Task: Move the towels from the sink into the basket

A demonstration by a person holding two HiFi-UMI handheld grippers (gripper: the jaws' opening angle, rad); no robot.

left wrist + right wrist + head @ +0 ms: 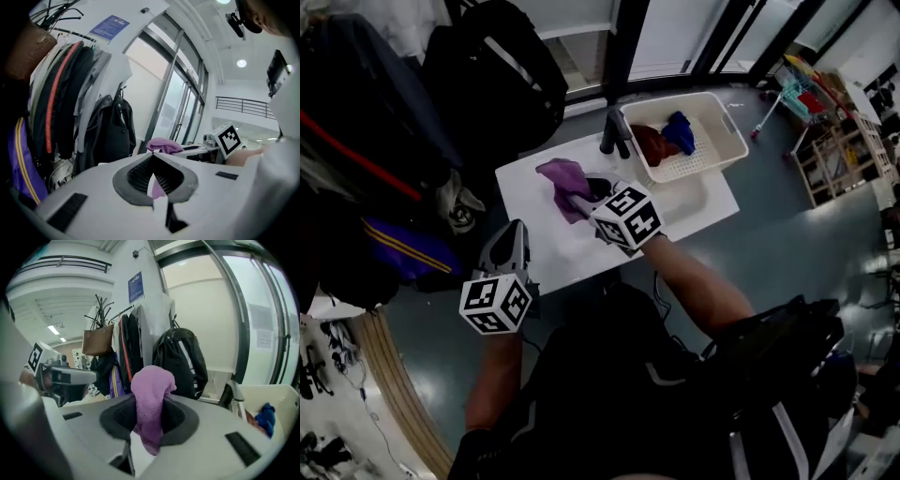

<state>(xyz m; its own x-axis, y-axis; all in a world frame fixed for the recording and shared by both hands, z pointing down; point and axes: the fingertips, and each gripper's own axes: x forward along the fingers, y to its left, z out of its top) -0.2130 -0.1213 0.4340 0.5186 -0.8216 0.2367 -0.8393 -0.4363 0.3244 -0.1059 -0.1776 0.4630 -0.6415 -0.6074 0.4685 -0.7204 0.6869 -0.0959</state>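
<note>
Towels: looked mostly sorted. Red towel (652,141) and blue towel (680,131) already dumped in basket (703,161), purple towel (562,178) clamped in right gripper (149,401), not yet over it. Left gripper (153,154) pinched closed, empty.

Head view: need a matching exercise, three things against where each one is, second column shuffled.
1. purple terry towel
2. blue cloth towel
3. dark metal faucet

A. lying in the white plastic basket
B. standing just beside the basket's corner
C. clamped in the right gripper

Pairs: 1-C, 2-A, 3-B
</note>
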